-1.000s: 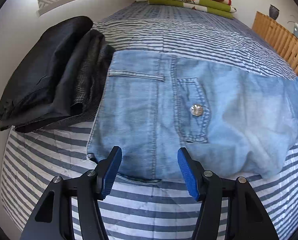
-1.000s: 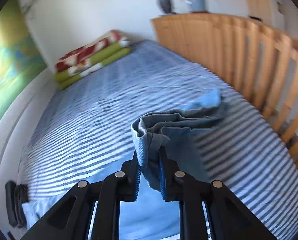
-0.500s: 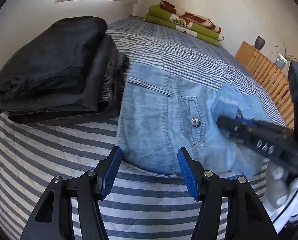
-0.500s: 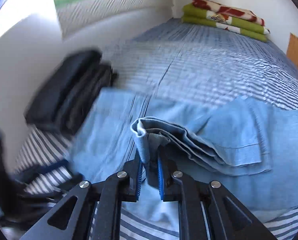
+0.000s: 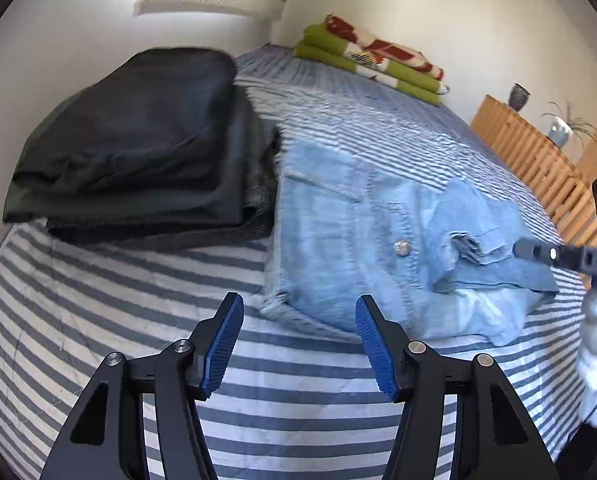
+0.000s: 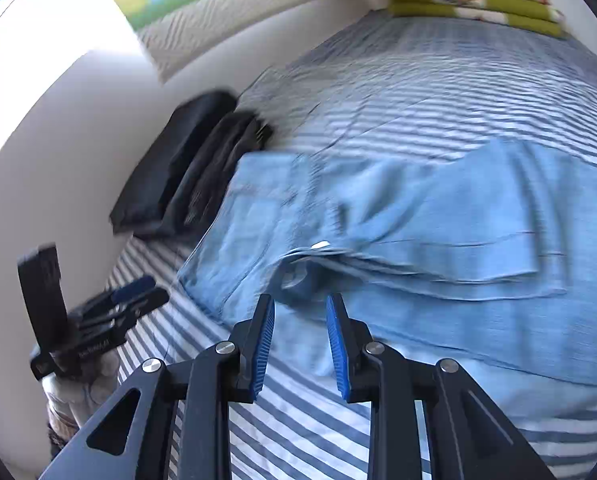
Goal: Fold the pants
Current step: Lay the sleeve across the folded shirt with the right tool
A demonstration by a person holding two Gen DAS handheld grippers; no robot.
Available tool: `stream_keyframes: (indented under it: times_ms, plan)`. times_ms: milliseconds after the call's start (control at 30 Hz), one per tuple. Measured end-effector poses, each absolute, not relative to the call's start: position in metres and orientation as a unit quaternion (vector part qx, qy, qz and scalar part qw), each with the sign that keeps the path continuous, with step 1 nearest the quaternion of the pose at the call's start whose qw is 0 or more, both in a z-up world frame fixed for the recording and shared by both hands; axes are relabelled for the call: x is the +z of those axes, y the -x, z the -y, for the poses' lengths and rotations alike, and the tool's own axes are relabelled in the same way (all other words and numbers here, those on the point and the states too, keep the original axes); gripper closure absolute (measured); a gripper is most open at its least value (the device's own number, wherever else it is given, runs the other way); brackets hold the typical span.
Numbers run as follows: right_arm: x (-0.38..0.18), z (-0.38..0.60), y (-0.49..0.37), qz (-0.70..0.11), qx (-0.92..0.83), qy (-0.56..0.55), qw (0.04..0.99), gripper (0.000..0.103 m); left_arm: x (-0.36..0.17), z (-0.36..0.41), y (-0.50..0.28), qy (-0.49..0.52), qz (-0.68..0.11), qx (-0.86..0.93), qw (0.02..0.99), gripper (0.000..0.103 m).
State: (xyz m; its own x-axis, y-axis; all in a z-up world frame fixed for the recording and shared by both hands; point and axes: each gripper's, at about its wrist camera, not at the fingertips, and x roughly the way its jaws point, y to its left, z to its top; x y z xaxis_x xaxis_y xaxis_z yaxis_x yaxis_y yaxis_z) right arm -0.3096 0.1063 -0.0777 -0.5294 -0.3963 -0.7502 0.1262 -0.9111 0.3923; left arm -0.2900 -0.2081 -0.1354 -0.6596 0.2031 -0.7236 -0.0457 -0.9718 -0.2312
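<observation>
Pants (image 5: 338, 240) of pale blue denim lie on the striped bedsheet (image 5: 118, 304), filling the centre and right of the left wrist view, with the leg ends (image 5: 478, 240) doubled back over the seat beside a metal button (image 5: 402, 247). In the right wrist view the same garment spreads across the middle and right of the frame, smeared by motion blur, so its seams and pocket edges are hard to read there. The folded hems sit just ahead of the right gripper (image 6: 300, 340), whose blue pads are parting with no cloth pinched between them; only sheet and denim show through the narrow gap. From the left wrist view that gripper is cut off at the right edge, showing only a dark fingertip bar. The left gripper (image 5: 298, 344) hangs at lower centre over bare sheet, jaws wide, holding nothing, near the waistband corner but not touching it. In the right wrist view it shows blurred at lower left, with a gloved hand (image 6: 78, 384) under it, partly cut off.

A stack of folded dark clothes (image 5: 138, 152) lies at the left, touching the pants' edge. A folded green and red blanket (image 5: 374, 60) rests at the far end of the bed, against the white wall. A wooden slatted rail (image 5: 538, 160) runs along the upper right, with a vase (image 5: 519, 96) and a potted plant (image 5: 562, 128) above it.
</observation>
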Motion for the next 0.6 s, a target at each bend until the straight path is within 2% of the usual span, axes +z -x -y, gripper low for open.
stream_keyframes:
  times_ms: [133, 233, 433, 500, 600]
  plan:
    - [-0.072, -0.172, 0.327, 0.166, -0.865, -0.469, 0.065, 0.071, -0.126, 0.172, 0.302, 0.398, 0.08, 0.906, 0.121, 0.032]
    - [-0.081, -0.203, 0.352, 0.176, -0.852, -0.492, 0.04, 0.062, -0.128, 0.127, 0.315, 0.402, 0.02, 0.903, 0.151, 0.022]
    - [-0.117, -0.222, 0.397, 0.194, -0.812, -0.549, 0.028, 0.06, -0.158, 0.056, 0.344, 0.44, -0.105, 0.879, 0.149, 0.021]
    - [-0.126, -0.22, 0.404, 0.195, -0.806, -0.559, 0.035, 0.059, -0.164, 0.047, 0.354, 0.449, -0.115, 0.874, 0.143, 0.021]
    - [-0.135, -0.222, 0.409, 0.245, -0.785, -0.565, 0.067, 0.058, -0.166, 0.046, 0.369, 0.456, -0.087, 0.873, 0.15, 0.023]
